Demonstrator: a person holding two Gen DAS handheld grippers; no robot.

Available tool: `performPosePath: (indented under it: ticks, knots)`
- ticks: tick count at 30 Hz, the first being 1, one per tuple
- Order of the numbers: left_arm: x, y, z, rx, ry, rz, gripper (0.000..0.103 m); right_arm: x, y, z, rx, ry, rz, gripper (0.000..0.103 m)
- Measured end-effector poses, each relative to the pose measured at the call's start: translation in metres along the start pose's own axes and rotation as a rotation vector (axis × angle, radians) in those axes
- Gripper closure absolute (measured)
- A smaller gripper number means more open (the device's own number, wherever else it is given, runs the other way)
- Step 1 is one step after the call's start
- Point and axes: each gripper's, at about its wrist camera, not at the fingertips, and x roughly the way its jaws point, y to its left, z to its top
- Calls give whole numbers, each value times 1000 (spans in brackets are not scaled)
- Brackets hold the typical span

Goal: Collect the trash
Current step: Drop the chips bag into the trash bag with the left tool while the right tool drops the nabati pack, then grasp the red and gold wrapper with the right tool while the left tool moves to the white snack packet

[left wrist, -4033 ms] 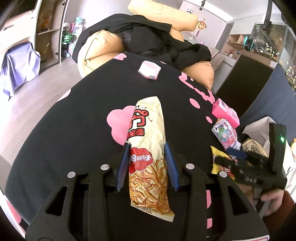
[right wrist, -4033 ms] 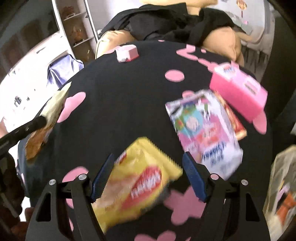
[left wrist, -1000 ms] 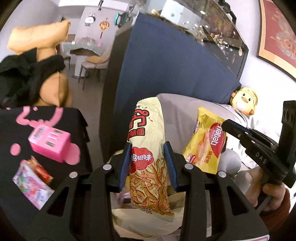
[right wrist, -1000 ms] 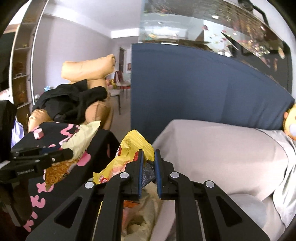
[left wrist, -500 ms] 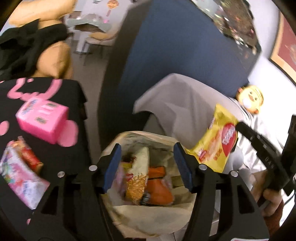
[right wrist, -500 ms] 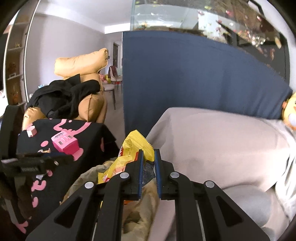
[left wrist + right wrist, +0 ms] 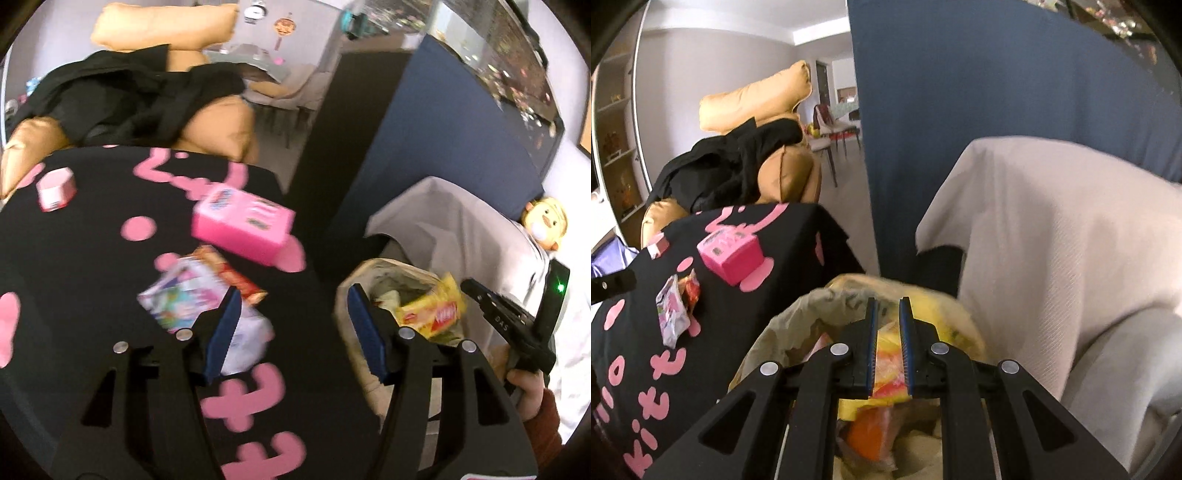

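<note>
My left gripper [image 7: 295, 332] is open and empty, over the table's near right edge. Just ahead of its left finger lie a pink-and-white wrapper [image 7: 181, 299] and a red wrapper [image 7: 236, 278]. A pink box [image 7: 243, 225] sits behind them, and a small pink-white box [image 7: 57, 188] at the far left. My right gripper [image 7: 888, 310] is shut on a yellow snack wrapper [image 7: 886, 354] and holds it low in the mouth of the beige trash bag [image 7: 790, 321]. From the left wrist, that wrapper [image 7: 432, 314] hangs over the bag [image 7: 354, 284], which holds other trash.
The table wears a black cloth with pink shapes [image 7: 92, 258]. The bag stands between the table and a sofa under a pale cover [image 7: 1052, 240]. A dark blue panel [image 7: 960, 92] rises behind. An orange armchair with black clothes [image 7: 147, 96] is beyond the table.
My left gripper opened and dropped the long noodle snack packet into the bag, then swung left over the table. The right gripper sank with the yellow wrapper into the bag's mouth.
</note>
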Motion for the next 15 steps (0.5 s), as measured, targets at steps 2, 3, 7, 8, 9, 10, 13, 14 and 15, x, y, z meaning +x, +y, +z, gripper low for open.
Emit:
performPosePath:
  ticks: [2,3,7,8,9,10,13,14,15]
  knots:
    - [-6,15,-2,-28,-7,17,46,2,0,-6,7,21,1,90]
    - [-10,25,-4,-49,-9,26,46,4,-1,-9,17,37,10,90]
    - [-21,59,-10,-114,-15,58,46,11,-4,-26,55,111,44,90]
    - [-23,63,-11,-122,-15,63,46,11,-4,-29,56,121,45,90]
    - [-24,70,-13,-137,-16,72,46,11,-4,-31,57,126,46,90]
    - [-25,76,-15,-149,-14,77,46,9,-3,-33,62,130,52,90]
    - [-24,91,-21,-188,-2,78,45,2,2,-35,75,116,77,89]
    - [-23,92,-22,-192,2,78,45,-1,4,-33,73,111,80,89]
    - [-21,95,-23,-195,8,77,45,-3,8,-32,65,104,87,88]
